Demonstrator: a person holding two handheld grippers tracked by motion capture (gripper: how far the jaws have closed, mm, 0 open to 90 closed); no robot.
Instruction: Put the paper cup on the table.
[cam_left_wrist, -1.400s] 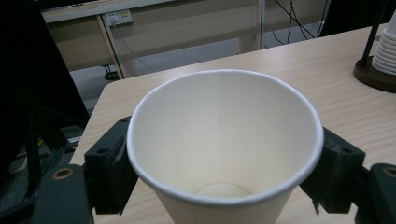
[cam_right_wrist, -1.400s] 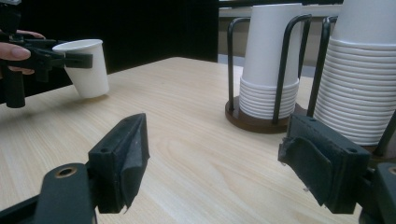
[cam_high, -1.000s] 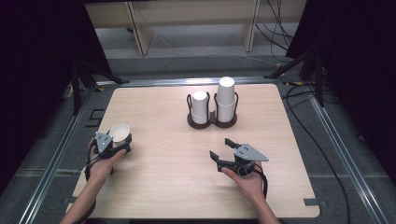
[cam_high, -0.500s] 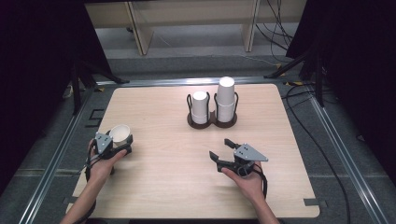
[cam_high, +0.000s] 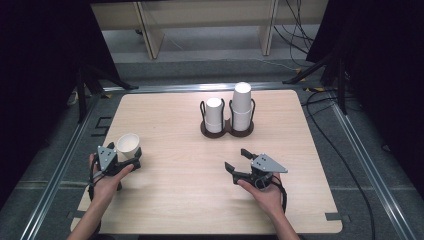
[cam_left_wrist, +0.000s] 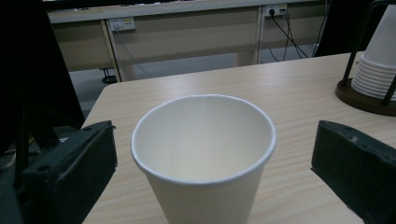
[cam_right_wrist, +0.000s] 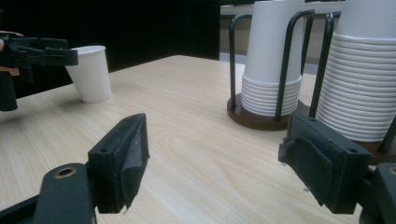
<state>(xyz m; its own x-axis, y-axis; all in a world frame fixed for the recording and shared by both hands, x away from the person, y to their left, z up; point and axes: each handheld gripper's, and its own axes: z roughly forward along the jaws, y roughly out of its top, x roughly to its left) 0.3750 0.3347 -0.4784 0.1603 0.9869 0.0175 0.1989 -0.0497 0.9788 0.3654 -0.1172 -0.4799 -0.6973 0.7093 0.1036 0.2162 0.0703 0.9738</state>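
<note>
An upright white paper cup stands near the table's left edge. My left gripper straddles it. Its jaws have just been opening and now stand apart from the cup's sides, a gap showing at each. My right gripper rests open low over the table at the front right, with nothing between its jaws. In the right gripper view the cup stands far off at the left, beside the left gripper.
A dark wire cup holder at the table's back middle carries a short stack of cups and a taller stack. Bare wooden tabletop lies between the grippers. Metal rails border the table.
The left gripper's jaws have spread away from the cup and let it go. The cup stands on the table. The right gripper has not moved.
</note>
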